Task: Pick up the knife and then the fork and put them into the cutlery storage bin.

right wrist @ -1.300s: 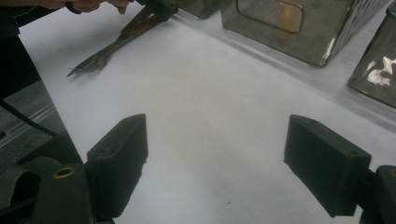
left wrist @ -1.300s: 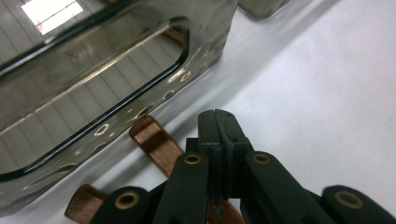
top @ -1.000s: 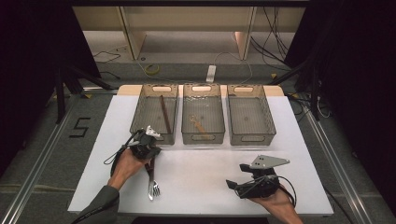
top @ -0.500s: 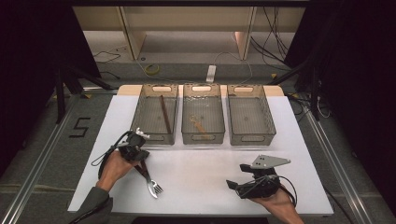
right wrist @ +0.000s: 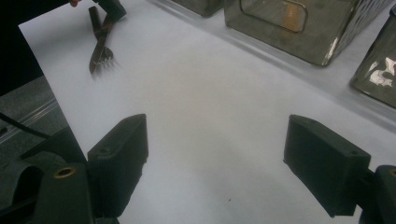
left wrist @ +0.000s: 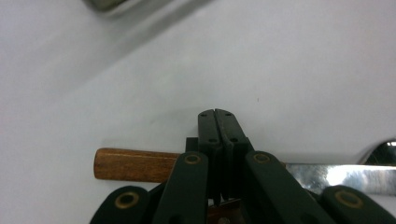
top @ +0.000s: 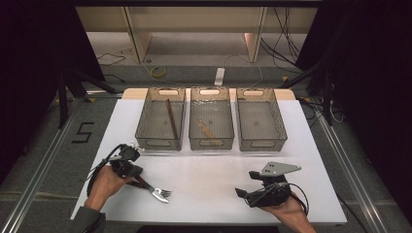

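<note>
Nearest, at the table's (top: pixel 209 170) front edge, 2 grippers, 1 per hand. Right gripper (right wrist: pixel 215 163) resting low on the white top, jaws spread wide, nothing between them, grey plate on its back. Left gripper (top: pixel 127 167) clamped tight on the fork (top: pixel 154 190), jaw tips pressed together over the wooden handle (left wrist: pixel 135 164) in the left gripper view, bare steel running on past them.

Just 1 fork: brown wood grip with a rounded end, shiny metal neck and tines. Lying low over the table at front left, long axis slanting, handle toward the left hand (top: pixel 104 183), tines (top: pixel 161 195) toward the middle front. Touching the surface or not: cannot tell.

Farther back, 3 clear smoky bins in a row, side by side: left bin (top: pixel 145 121) with 1 long dark stick (top: pixel 171 119) lying lengthwise, middle bin (top: pixel 212 138) with 1 small wooden utensil (top: pixel 206 129), right bin (top: pixel 279 121).
</note>
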A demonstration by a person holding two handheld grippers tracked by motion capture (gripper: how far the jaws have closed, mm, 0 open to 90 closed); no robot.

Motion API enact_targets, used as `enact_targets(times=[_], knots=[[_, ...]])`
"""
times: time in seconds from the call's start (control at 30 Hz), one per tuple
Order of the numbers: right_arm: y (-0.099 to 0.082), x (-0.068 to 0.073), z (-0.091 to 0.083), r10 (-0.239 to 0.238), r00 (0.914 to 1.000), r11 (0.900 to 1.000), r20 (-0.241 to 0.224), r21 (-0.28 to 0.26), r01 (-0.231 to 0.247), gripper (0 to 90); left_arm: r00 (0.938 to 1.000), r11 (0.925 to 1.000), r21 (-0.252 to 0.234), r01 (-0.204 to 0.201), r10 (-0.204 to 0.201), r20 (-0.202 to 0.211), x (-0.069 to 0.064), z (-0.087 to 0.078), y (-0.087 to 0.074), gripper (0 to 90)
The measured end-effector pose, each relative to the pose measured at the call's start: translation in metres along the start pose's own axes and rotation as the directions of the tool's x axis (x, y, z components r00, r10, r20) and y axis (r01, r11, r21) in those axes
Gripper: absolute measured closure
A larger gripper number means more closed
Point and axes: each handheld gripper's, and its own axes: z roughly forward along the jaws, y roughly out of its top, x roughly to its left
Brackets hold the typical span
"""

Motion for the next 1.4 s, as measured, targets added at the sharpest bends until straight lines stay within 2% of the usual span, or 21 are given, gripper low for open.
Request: enact_targets(times=[0.2,0.3,0.4,0.53,0.77,0.93,1.0,1.07,1.17,1.27,1.33,1.4], knots=[[0.0,0.001,0.0,-0.002,1.0,1.0,0.002,-0.001,0.002,22.7,0.9993,0.9986,0.038,0.036,-0.036,0.005,-0.002,-0.005,-0.013,88.8],[0.0,0.001,0.0,-0.002,1.0,1.0,0.002,-0.003,0.002,22.7,0.9996,0.9975,0.064,0.029,-0.029,0.001,-0.005,-0.008,-0.017,88.8],[0.0,0.001,0.0,-0.002,1.0,1.0,0.002,-0.001,0.002,22.7,0.9993,0.9969,0.069,0.036,-0.037,0.003,-0.01,-0.009,-0.022,88.8],[0.001,0.001,0.0,-0.002,1.0,1.0,0.001,-0.003,0.002,22.7,0.9995,0.9959,0.086,0.027,-0.028,0.012,-0.014,-0.012,-0.026,88.8],[0.0,0.001,-0.001,-0.004,1.0,1.0,0.001,-0.006,0.004,22.7,0.9994,0.9953,0.094,0.022,-0.024,0.025,-0.017,-0.013,-0.029,88.7],[0.0,0.001,-0.001,0.001,1.0,1.0,0.0,-0.008,-0.001,22.7,0.9995,0.9973,0.068,0.028,-0.029,0.013,-0.014,-0.018,-0.026,84.3],[0.0,0.001,-0.001,0.002,1.0,1.0,-0.001,-0.007,-0.002,22.7,0.9999,0.9989,0.045,0.014,-0.013,-0.007,-0.013,-0.024,-0.025,78.6],[0.0,0.001,-0.001,0.0,1.0,1.0,-0.003,-0.004,0.0,22.7,0.9996,0.9999,0.015,-0.003,0.004,-0.029,-0.014,-0.03,-0.023,66.0],[0.0,0.001,0.0,-0.003,1.0,1.0,-0.005,-0.004,0.003,22.7,0.9988,0.9996,0.009,-0.027,0.028,-0.04,-0.015,-0.036,-0.023,47.8],[0.0,0.001,-0.001,0.001,1.0,1.0,-0.006,-0.005,-0.001,22.7,0.9965,0.9973,0.01,-0.073,0.073,-0.041,-0.016,-0.042,-0.023,31.6],[0.0,0.001,-0.001,0.001,1.0,1.0,-0.007,-0.005,-0.001,22.7,0.9952,0.9952,0.015,-0.097,0.097,-0.015,-0.015,-0.044,-0.025,28.0],[0.0,0.001,-0.001,0.001,1.0,1.0,-0.009,-0.004,-0.001,22.7,0.9925,0.992,0.033,-0.122,0.122,-0.011,-0.013,-0.044,-0.027,27.0]])
